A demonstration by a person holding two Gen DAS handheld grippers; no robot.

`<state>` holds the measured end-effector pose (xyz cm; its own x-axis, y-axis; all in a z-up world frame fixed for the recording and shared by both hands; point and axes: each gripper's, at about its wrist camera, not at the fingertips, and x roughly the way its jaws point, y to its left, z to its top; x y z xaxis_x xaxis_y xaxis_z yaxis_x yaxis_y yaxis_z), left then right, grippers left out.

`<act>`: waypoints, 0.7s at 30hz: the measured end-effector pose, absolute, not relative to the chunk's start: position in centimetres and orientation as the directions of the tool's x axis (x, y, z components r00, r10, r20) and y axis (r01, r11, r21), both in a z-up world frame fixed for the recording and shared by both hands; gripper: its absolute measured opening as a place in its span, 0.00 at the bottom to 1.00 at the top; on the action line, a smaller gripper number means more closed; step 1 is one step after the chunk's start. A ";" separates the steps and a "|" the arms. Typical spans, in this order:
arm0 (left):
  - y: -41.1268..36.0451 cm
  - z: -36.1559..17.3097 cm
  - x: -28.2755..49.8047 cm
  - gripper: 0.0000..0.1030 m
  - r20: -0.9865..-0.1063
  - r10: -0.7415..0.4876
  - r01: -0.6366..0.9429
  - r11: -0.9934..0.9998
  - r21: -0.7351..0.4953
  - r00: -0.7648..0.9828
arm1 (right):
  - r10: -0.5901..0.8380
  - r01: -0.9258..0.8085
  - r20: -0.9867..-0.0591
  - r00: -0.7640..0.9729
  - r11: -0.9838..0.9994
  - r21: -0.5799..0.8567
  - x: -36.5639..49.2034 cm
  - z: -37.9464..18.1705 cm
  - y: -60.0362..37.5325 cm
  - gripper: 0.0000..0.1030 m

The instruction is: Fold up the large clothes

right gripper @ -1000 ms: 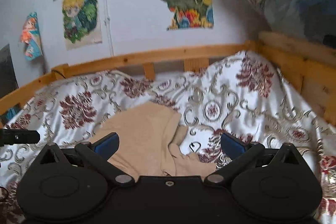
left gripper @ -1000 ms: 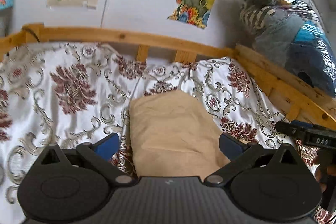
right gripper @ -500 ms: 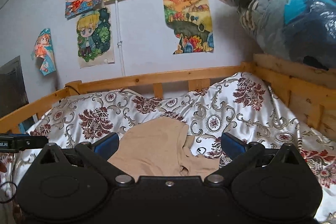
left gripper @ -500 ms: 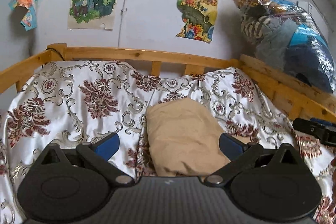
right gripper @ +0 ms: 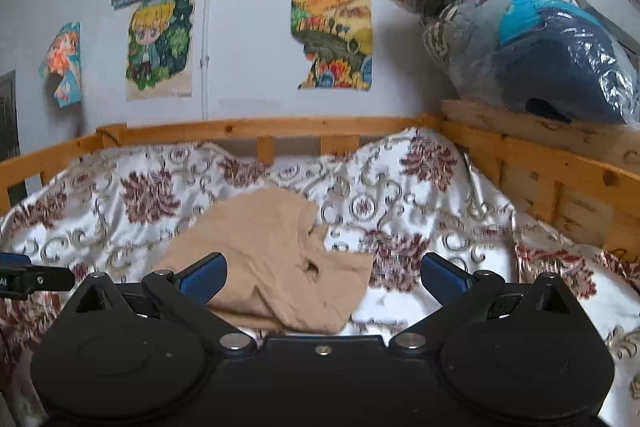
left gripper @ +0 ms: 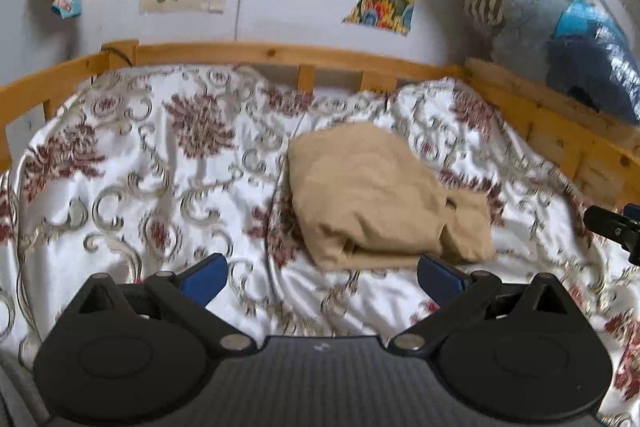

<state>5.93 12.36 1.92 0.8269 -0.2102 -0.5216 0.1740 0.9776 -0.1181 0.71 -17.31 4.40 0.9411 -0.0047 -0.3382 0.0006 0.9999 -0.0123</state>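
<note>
Both grippers have pulled back toward the near edge; left gripper (left gripper: 322, 273) and right gripper (right gripper: 324, 273) spread wide, holding nothing. Tan garment (left gripper: 372, 195) lies folded mid-bed on the floral bedspread (left gripper: 152, 163), seemingly finished; left view blurred.

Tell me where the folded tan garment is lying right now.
The folded tan garment lies on the white floral-patterned bedspread, right of centre in the left wrist view, ahead of both open hand-held grippers and short of the wooden bed rail.

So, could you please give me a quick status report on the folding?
Left hand-held gripper open, empty. Right hand-held gripper open, empty. Tan garment folded on the bedspread, one flap loose. Nothing in the way.
</note>
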 end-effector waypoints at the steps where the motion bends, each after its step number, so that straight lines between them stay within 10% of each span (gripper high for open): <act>1: 12.3 1.6 6.0 0.99 -0.535 -0.205 0.172 0.979 -0.111 0.820 | -0.005 -0.001 -0.358 0.934 1.000 -0.017 0.7 4.0 -17.2 0.99; 21: 13.1 0.2 7.1 0.99 -0.586 -0.165 0.128 0.986 -0.104 0.794 | 0.005 -0.009 -0.446 0.895 1.000 -0.007 1.6 2.5 -16.8 0.99</act>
